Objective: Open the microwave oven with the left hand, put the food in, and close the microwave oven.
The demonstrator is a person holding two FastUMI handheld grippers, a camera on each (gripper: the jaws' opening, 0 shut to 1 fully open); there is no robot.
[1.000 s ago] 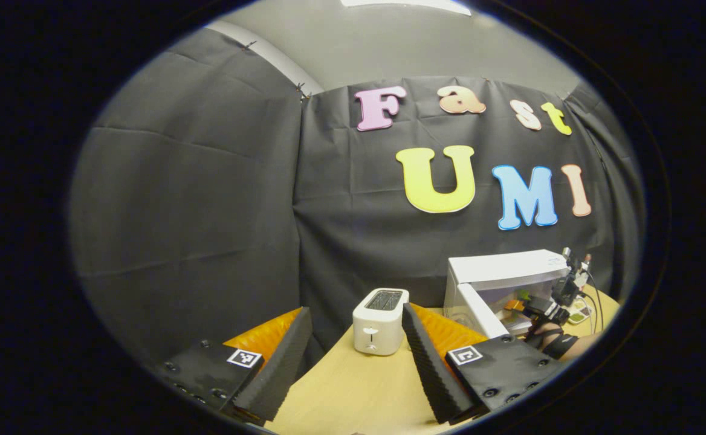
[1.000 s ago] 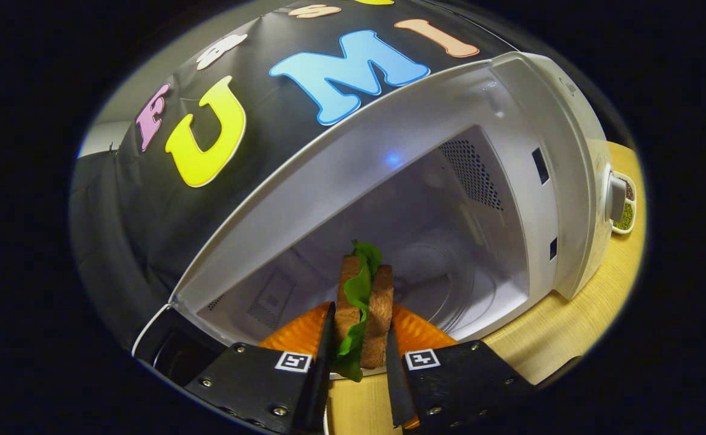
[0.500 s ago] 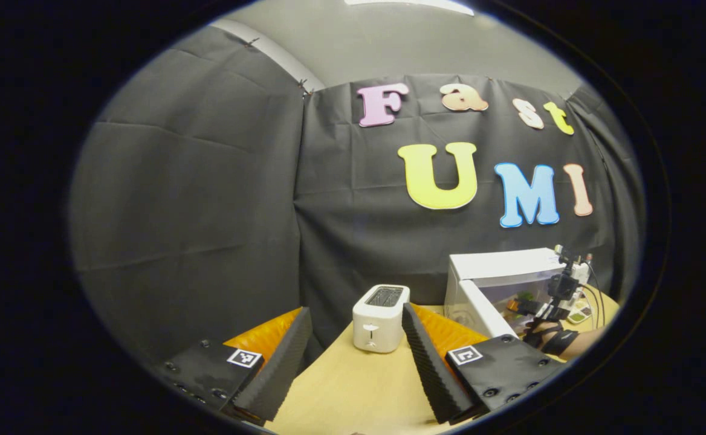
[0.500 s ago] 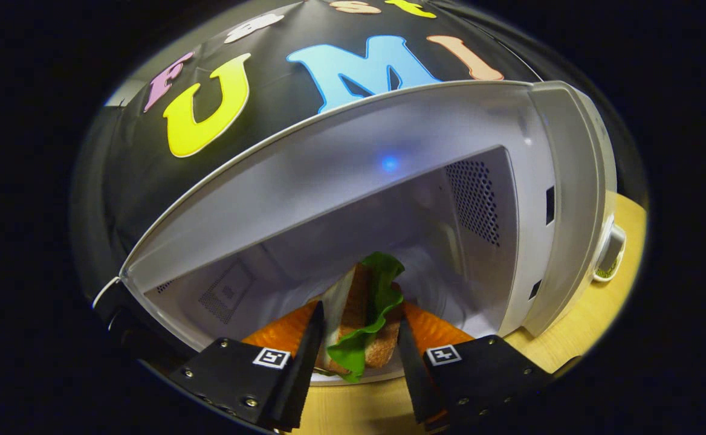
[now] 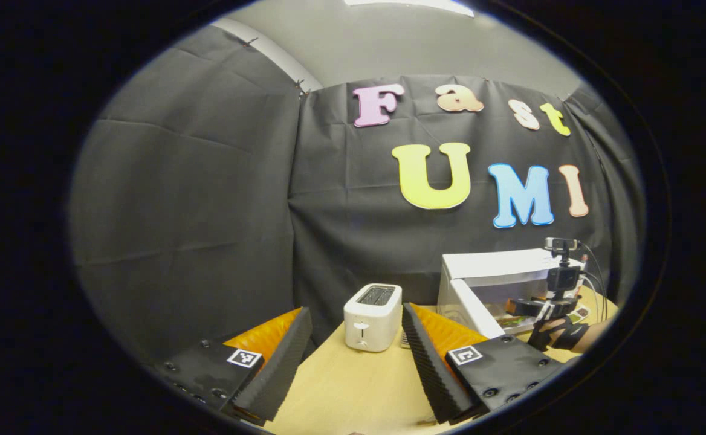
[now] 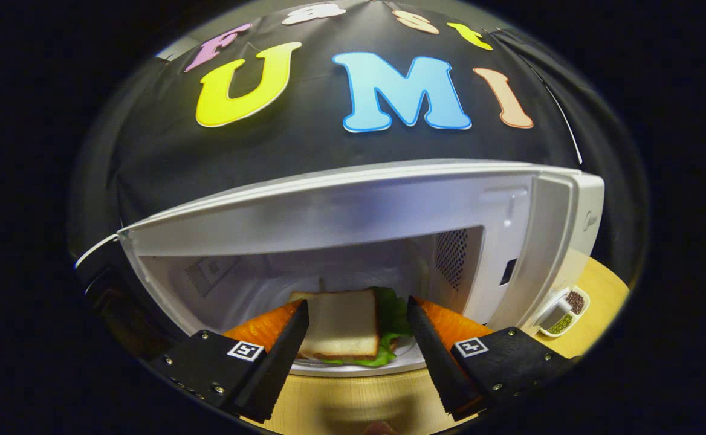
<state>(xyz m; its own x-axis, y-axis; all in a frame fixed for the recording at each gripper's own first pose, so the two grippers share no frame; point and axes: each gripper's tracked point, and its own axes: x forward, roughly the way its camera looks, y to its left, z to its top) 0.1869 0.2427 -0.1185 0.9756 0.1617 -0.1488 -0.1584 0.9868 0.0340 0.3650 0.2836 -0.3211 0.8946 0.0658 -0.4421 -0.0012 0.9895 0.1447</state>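
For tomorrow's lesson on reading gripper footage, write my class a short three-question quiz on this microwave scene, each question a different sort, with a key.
1. True or false: the microwave oven door is shut.
2. Multiple choice: the sandwich lies A) on the toaster, B) on the white plate at the microwave oven's opening, C) clamped in the right gripper.
3. Short answer: which white appliance stands on the table ahead of the open left gripper?

Key: 1 false, the cavity is exposed. 2 B; the right gripper's fingers stand apart on either side of it. 3 the toaster.
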